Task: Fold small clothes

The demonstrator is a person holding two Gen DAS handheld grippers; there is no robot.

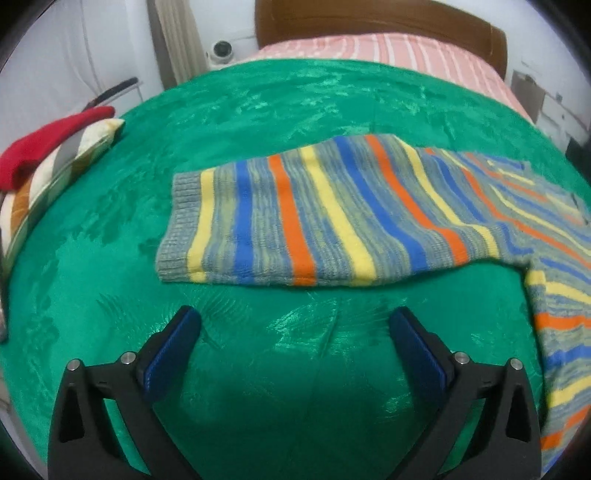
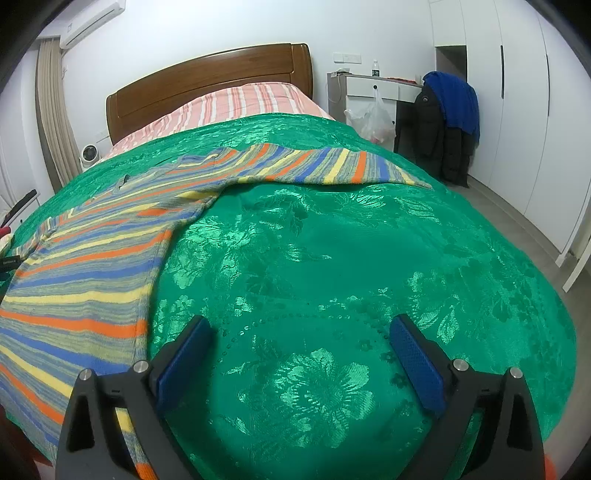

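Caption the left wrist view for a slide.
Open left hand-held gripper above green bedspread, striped sweater ahead.

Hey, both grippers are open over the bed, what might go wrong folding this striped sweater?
1. The green bedspread looks slick, so the striped sweater may slide when a sleeve is pulled.
2. The left gripper might pinch bedspread along with knit.
3. The sweater's hem lies near the bed's edge and could slip off.

Home bedroom. A wooden headboard (image 2: pixel 210 79) is standing at twelve o'clock behind a pink striped sheet (image 2: pixel 240 101); a green bedspread (image 2: pixel 332 258) is covering the bed. White wardrobe doors (image 2: pixel 517 110) are lining the two o'clock wall; an air conditioner (image 2: pixel 92 18) is hanging at eleven, above a curtain (image 2: pixel 55 118).
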